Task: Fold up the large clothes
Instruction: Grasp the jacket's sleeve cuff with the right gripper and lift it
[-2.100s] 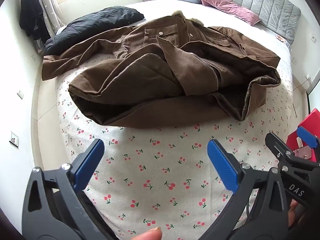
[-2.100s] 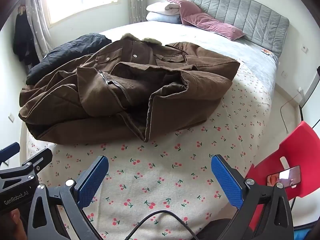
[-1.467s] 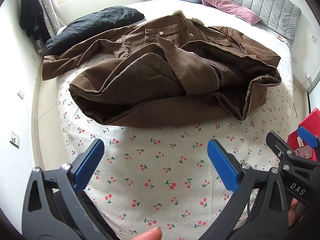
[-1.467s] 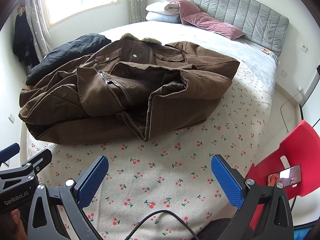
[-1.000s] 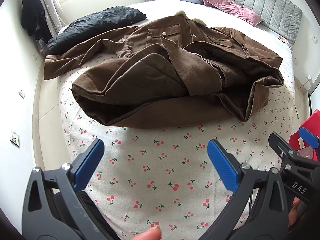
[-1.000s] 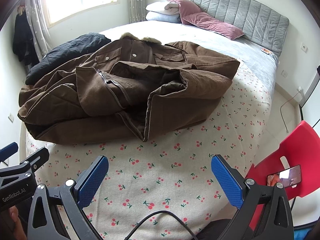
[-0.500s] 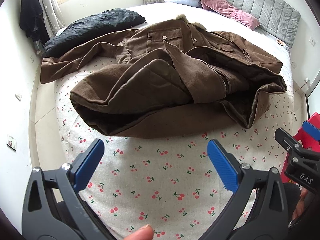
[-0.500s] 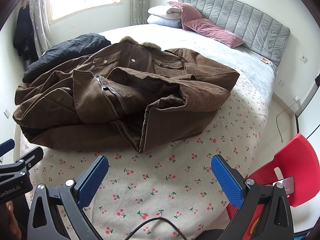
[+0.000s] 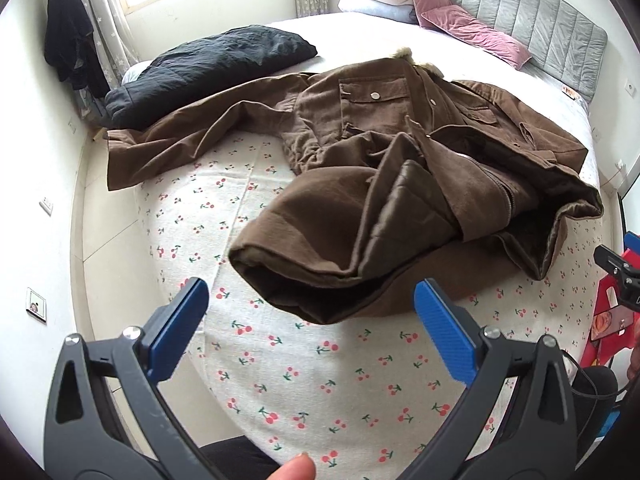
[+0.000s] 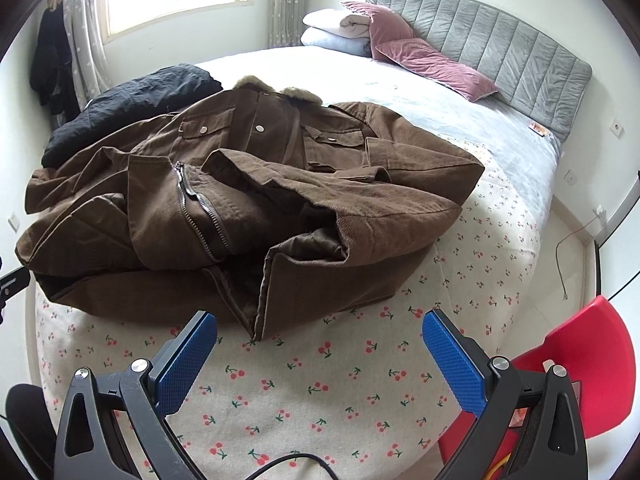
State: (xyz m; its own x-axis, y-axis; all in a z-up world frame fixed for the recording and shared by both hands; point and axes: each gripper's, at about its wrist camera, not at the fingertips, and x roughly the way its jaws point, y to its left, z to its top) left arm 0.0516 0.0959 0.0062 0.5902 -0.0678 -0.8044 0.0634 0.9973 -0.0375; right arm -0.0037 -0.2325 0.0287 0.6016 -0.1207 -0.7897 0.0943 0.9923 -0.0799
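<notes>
A large brown jacket (image 9: 400,176) with a fur collar lies rumpled on the bed, hem towards me, one sleeve (image 9: 168,144) stretched out to the left. It also shows in the right wrist view (image 10: 280,200), with its zipper and open front facing me. My left gripper (image 9: 312,320) is open and empty, just short of the jacket's near left hem corner. My right gripper (image 10: 320,344) is open and empty, just short of the front opening's lower edge.
The bed has a cherry-print cover (image 9: 304,360) (image 10: 320,392). A black garment (image 9: 208,64) lies at the far left. Pillows (image 10: 400,44) and a grey headboard (image 10: 500,48) are at the back. A red chair (image 10: 580,368) stands at the right.
Both grippers have moved forward towards the jacket, which now looks larger and closer. The left view has swung towards the jacket's left hem corner. Both grippers stay open.
</notes>
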